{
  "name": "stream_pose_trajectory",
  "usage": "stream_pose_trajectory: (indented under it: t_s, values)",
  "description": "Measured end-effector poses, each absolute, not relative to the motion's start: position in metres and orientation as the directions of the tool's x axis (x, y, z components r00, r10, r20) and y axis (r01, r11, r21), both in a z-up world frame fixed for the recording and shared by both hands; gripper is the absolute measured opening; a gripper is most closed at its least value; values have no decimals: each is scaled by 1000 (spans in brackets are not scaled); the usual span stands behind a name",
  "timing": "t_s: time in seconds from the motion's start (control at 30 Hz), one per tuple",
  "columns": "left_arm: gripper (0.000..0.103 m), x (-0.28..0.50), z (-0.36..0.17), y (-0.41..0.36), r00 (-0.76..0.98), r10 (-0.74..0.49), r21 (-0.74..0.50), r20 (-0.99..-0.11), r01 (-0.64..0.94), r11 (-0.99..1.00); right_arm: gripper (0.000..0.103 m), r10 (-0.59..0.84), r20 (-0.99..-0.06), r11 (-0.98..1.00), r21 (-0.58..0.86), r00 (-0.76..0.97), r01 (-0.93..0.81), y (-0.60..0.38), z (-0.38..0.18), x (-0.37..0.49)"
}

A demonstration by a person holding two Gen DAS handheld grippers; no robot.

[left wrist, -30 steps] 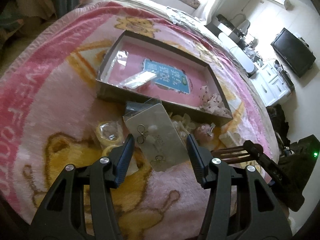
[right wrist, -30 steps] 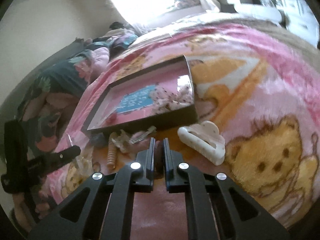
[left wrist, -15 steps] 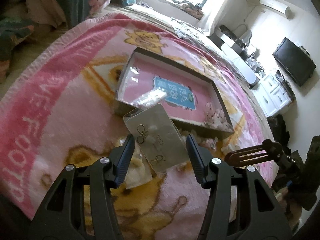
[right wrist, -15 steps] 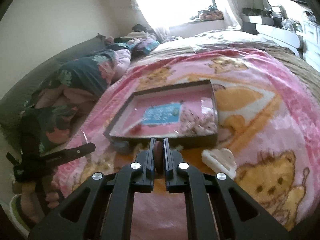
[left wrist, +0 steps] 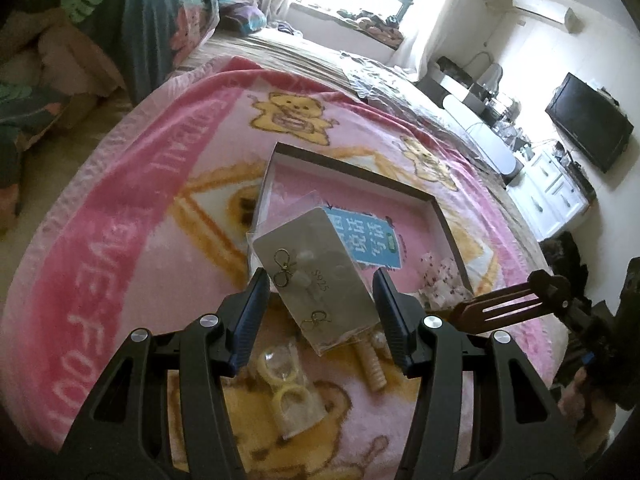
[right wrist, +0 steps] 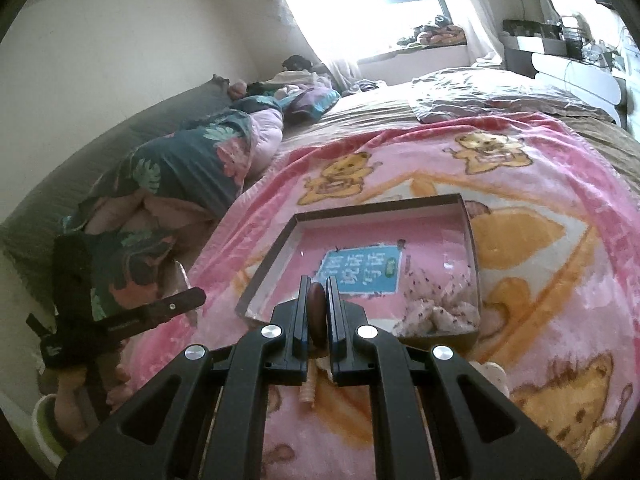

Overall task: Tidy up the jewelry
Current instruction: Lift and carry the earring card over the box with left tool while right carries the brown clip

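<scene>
Two tools, both loaded: left tool grasping a bagged earring card by its long edges, right tool clenched on a brown comb, both held above the near wall of the open tray lying just beyond on the bed's pink blanket.

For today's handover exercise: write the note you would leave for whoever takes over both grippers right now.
Left gripper: closed on the bagged earring card, raised in front of the box.
Right gripper: shut on a brown hair clip, above the box's near edge.
Done: a speckled fabric piece lies in the box.
Left: drop both held items in; then the bagged yellow rings, the ridged beige piece and the white claw clip on the blanket.
</scene>
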State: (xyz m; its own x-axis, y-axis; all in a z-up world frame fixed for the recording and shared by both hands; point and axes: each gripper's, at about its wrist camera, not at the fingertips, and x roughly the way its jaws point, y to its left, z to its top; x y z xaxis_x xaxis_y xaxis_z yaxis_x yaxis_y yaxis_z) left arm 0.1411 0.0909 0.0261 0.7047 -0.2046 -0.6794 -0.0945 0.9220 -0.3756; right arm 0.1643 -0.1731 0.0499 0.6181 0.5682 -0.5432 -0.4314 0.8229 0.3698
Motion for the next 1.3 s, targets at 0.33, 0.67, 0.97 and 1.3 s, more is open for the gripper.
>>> stream_pose_trajectory:
  t_s: [0.33, 0.67, 0.97, 1.3]
  values:
    - [45, 178, 35, 82, 705, -197, -332, -682, -57, 942, 7, 548, -516, 836, 364, 659, -411, -180, 64, 182]
    - [45, 215, 33, 70, 704, -199, -296, -681, -16, 955, 7, 493, -516, 866, 370, 700, -337, -201, 67, 211]
    - [45, 253, 15, 50, 663, -218, -268, -716, 26, 963, 7, 450, -544, 885, 378, 708, -271, -210, 56, 245]
    - [45, 266, -15, 15, 588, -265, -246, -765, 114, 963, 7, 458, -605, 879, 416, 652, -232, -204, 23, 283]
